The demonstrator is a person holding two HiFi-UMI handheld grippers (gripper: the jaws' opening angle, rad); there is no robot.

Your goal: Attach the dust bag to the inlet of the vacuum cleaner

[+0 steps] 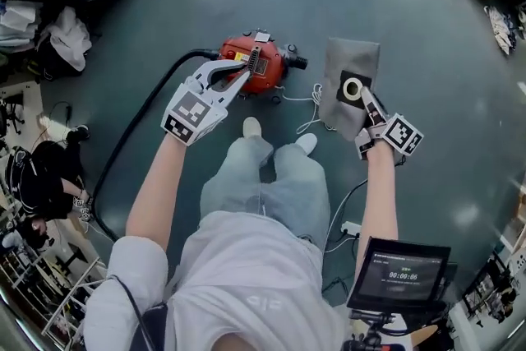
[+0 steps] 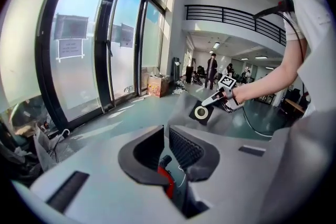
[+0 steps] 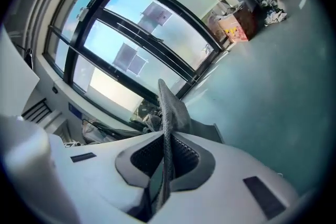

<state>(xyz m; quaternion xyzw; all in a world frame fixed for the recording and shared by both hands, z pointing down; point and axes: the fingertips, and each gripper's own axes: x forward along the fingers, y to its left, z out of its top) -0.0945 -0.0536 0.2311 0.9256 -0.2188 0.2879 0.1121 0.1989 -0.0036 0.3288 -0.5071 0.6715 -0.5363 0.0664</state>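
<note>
Head view: the rounded red vacuum cleaner [image 1: 256,66] stood on the smooth teal floor [image 1: 427,37]. The flat grey fabric dust bag [image 1: 349,74], with its black square collar and pale ring, was at the cleaner's 3 o'clock, pinched by the right gripper [image 1: 367,101].

Left gripper view: the left gripper [image 2: 167,136] had its jaws narrowly apart, apparently empty, with red casing showing below.

Right gripper view: ribbed pads clamped the woven bag, seen edge-on.

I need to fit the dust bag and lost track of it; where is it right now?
In the head view the dust bag is at the right, pinched in the right gripper, just right of the red vacuum cleaner on the floor.
</note>
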